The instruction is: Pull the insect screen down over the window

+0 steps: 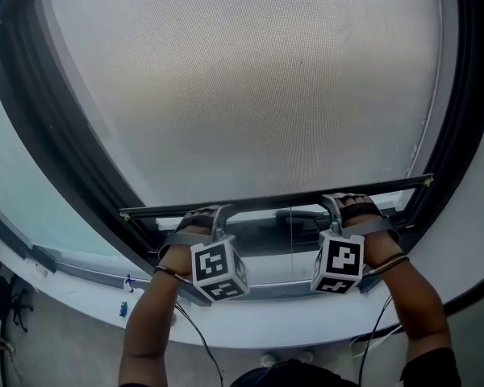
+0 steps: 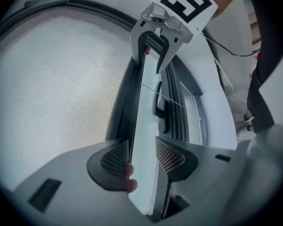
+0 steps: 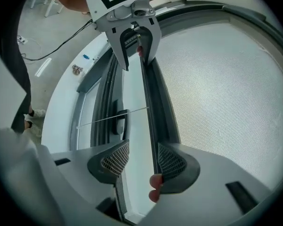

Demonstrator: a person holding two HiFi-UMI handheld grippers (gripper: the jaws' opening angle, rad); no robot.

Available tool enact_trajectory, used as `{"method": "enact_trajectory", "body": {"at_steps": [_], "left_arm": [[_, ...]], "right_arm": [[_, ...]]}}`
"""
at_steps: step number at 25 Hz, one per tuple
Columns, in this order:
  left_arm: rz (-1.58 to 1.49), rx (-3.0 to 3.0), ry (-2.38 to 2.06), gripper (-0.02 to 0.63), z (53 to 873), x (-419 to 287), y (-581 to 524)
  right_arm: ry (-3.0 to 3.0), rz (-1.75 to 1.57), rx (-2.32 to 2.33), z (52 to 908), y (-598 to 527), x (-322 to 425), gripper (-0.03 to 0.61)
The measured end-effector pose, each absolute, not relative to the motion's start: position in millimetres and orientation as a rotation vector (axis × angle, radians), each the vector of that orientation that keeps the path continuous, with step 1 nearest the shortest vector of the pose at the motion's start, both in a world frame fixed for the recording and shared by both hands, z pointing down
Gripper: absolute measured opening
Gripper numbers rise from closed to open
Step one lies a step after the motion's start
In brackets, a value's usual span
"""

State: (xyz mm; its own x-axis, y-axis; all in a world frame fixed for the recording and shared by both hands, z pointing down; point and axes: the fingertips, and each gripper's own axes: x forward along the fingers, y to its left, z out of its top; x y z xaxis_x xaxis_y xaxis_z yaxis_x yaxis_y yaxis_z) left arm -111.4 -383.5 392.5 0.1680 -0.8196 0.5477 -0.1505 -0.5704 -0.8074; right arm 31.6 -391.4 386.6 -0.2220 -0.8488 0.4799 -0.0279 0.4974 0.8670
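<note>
- mostly, the screen (image 1: 242, 87) fills the window: grey mesh drawn down over nearly the whole opening, with its lower edge near the bottom of the frame.
- the frame (image 1: 64, 160) is dark and curves round the mesh; a white sill (image 1: 250, 325) runs below it.
- the bar (image 1: 274, 201) at the screen's lower edge lies across the window, with a narrow pale gap between it and the lower frame.
- the left gripper (image 2: 142, 155) is at the bar's left part with its jaws well apart. the dark bar runs along the inner edge of one pad, the pale gap lies between the pads, and they do not squeeze anything.
- the right gripper (image 3: 144, 159) is at the bar's right part, its jaws spread the same way. the bar is close against one pad and the other pad is clear of it.
- the left cube (image 1: 218, 268) and right cube (image 1: 339, 263) face the head camera below the bar.
- a dark handle (image 2: 158, 105) sits on the lower frame between the two grippers.
- a thin cord (image 3: 113, 119) crosses the gap by the handle.
- a fingertip (image 2: 130, 173) shows at the inner edge of the left gripper's pad, and another (image 3: 154, 187) at the right's.
</note>
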Motion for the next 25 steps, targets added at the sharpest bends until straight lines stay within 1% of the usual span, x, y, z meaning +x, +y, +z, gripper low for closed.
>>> {"method": "enact_trajectory", "body": {"at_steps": [10, 17, 25], "left_arm": [[-1.409, -1.871, 0.945, 0.179, 401, -111, -385], [-1.472, -1.899, 0.911, 0.179, 456, -108, -376], [-1.454, -1.865, 0.977, 0.181, 467, -109, -383]], "right_arm": [[-1.629, -0.861, 0.776, 398, -392, 31, 0.190], [-1.644, -0.762, 0.674, 451, -377, 31, 0.193], [-1.596, -0.811, 0.714, 468, -391, 33, 0.195]]}}
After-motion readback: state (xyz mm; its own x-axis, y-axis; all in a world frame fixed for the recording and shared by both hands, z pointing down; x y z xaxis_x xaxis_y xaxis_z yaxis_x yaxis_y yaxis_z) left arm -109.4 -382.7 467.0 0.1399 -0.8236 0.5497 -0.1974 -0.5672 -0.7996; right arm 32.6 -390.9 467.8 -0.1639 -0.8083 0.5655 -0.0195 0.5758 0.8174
